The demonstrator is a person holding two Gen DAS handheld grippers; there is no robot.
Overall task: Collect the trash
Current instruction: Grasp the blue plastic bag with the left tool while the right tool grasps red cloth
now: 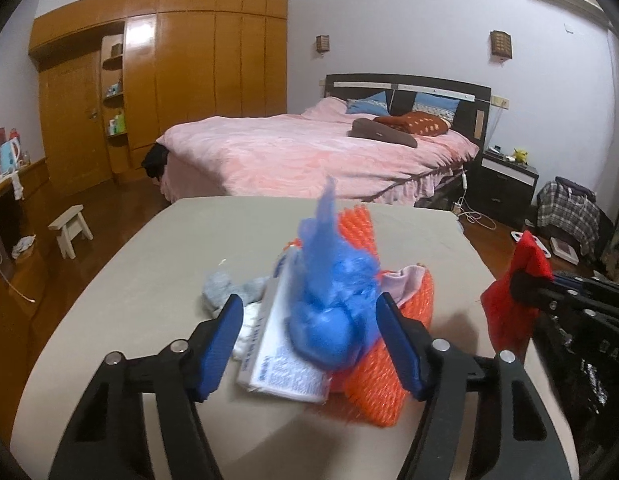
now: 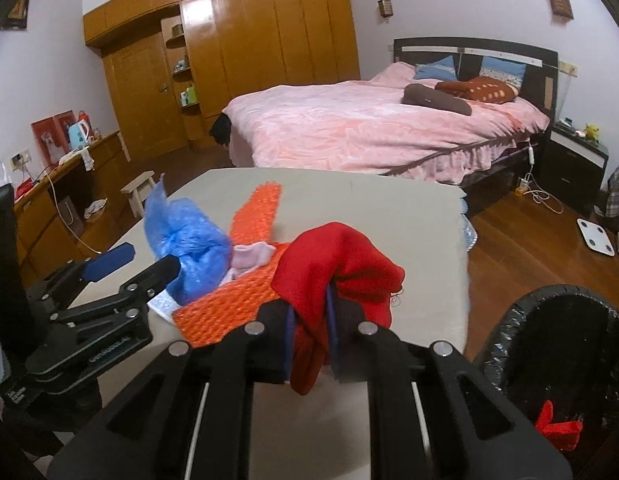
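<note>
With one red scrap [image 2: 557, 430] already lying in the bin [image 2: 509, 320], the right gripper [image 2: 309, 320] is clamping a red cloth [image 2: 341, 264] while the left gripper [image 1: 309, 340], jaws half open, is straddling the blue bag [image 1: 333, 300] among litter remaining on the worktop [image 1: 129, 280].

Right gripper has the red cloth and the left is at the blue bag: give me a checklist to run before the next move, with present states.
1. Right gripper shut on red cloth: ok.
2. Cloth lifted off the table: cannot tell.
3. Bin lined and open, lower right: ok.
4. Blue plastic bag between left gripper pads: ok.
5. Left pads pressing on bag: not ok, gaps show.
6. Box and orange mesh outside that grip: cannot tell.
</note>
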